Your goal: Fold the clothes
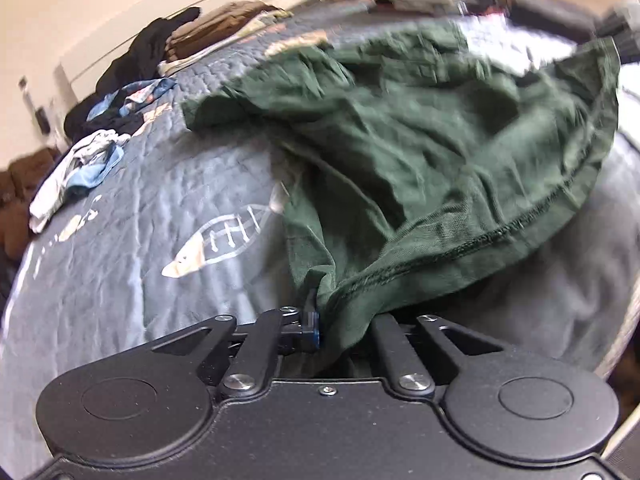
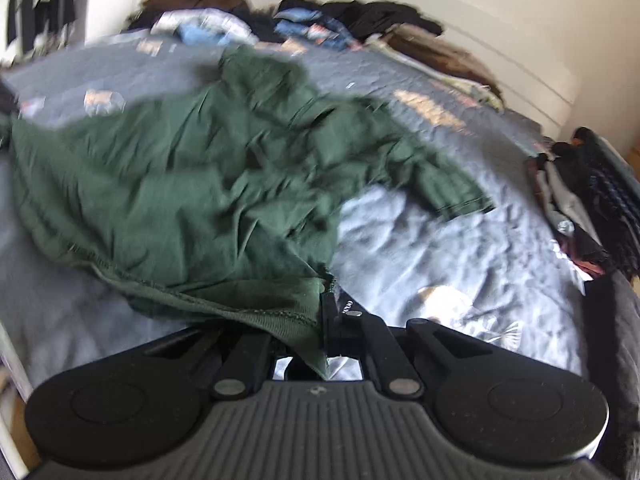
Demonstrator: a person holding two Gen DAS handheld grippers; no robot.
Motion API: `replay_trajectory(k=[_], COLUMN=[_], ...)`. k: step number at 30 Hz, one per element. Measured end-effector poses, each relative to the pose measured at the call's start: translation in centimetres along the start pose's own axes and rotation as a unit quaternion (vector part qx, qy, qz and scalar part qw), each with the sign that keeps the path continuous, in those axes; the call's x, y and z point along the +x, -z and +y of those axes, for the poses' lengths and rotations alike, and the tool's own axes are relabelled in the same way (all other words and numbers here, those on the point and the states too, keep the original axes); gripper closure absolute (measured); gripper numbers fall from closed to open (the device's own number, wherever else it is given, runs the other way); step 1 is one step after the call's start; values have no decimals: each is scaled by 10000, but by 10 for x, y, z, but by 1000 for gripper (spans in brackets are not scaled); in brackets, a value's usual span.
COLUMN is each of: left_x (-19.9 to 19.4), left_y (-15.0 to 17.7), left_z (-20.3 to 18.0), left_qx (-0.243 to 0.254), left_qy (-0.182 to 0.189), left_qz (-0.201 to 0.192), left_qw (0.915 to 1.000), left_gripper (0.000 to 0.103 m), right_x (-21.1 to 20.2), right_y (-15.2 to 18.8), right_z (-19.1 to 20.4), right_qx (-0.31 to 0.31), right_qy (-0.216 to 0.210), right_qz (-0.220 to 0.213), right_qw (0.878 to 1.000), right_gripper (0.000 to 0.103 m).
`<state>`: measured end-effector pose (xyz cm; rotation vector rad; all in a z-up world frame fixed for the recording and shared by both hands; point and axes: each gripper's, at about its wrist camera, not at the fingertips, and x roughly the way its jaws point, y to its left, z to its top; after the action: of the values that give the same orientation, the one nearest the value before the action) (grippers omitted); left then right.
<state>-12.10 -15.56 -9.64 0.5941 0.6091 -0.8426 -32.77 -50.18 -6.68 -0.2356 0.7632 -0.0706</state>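
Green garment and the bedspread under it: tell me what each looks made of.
Green garment: looks like soft matte cotton jersey, going by its limp creasing and overlocked hem stitching; likely a T-shirt.
Bedspread: looks like quilted woven fabric, grey-blue, with puckered stitch lines and printed fish motifs; the fibre itself cannot be told.

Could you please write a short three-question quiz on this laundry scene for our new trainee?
1. True or false: the left tool is shut on the hemmed edge of the dark green T-shirt.
2. What does the right tool hold?
A. a blue towel
B. the same green T-shirt
C. nothing
3. What surface lies under the shirt, and what is printed on it?

Key
1. True: its fingers pinch the stitched hem.
2. B: the shirt's edge is clamped between its fingers.
3. A grey quilted bedspread with a fish design; more loose clothes lie at its far side.
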Motion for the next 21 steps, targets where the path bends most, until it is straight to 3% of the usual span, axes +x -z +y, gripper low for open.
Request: replay_trajectory(k=[5,9,11,12,14,16,18,20,21], left_x=[-51,-99,-112,-109,-101,-74,-45,-22,-22], left_y=[-35,-68,-74,-72,-66,-47,-25,-7,-5], left_z=[47,61,61,57,46,26,8,-3,-4], left_qx=[-791,-564,-348,-187,136,443,660,667,699], left_qy=[335,255,225,232,251,362,491,736,795], left_qz=[-599,-1073,-1072,-922,-599,8,597,1188,1242], left_qw=[9945,9923,9934,9953,9978,9984,9948,9879,9866], left_gripper=[98,98,98,98,98,98,98,96,92], right_x=[-61,-111,-129,-134,-127,-104,-74,-45,-35], right_y=[-30,-61,-72,-75,-75,-63,-47,-31,-24], right_z=[-25,-35,-37,-36,-29,-12,6,14,18], right_qx=[553,600,432,311,-116,-589,-956,-924,-854], right_qy=[-168,-165,-48,47,63,142,68,-279,-428], right_qz=[-559,-923,-949,-914,-419,124,736,1338,1585], right_qw=[9968,9938,9945,9953,9990,9981,9927,9863,9827], right_gripper=[99,99,99,99,100,99,99,99,99])
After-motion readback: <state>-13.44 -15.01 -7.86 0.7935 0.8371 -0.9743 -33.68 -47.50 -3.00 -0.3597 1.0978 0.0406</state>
